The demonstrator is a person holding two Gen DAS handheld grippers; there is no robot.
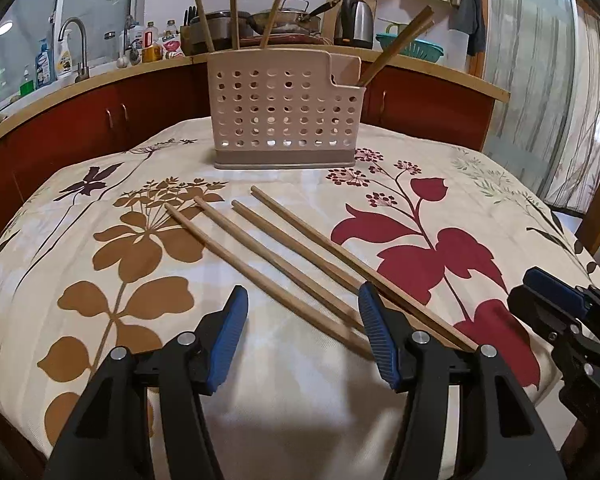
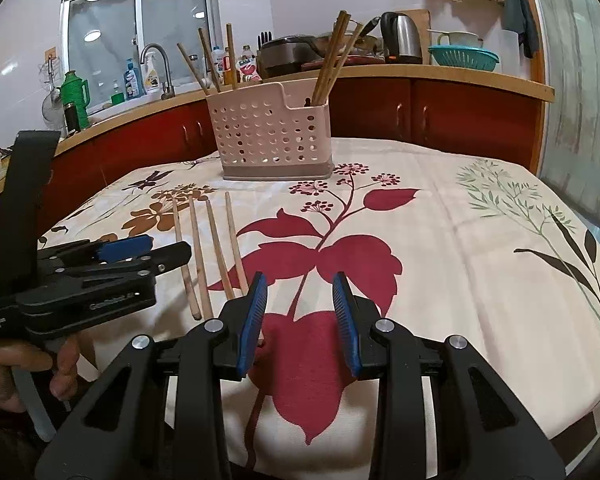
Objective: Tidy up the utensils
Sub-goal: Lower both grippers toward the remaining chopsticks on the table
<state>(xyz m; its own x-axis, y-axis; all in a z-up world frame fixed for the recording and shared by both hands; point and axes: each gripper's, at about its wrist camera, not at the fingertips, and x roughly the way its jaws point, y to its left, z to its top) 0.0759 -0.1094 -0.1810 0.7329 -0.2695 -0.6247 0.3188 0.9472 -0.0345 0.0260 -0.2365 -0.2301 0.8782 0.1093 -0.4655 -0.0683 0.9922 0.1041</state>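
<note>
I have the left hand-held gripper [image 1: 304, 330] standing wide and empty over the near ends of four loose chopsticks [image 1: 284, 264] lying side by side on the floral worktop [image 1: 440, 420]. My right hand-held gripper [image 2: 300, 316] is narrower, also empty, just beside them. The perforated utensil holder [image 1: 286, 120] (several chopsticks upright inside) stands well behind at the far edge.
</note>
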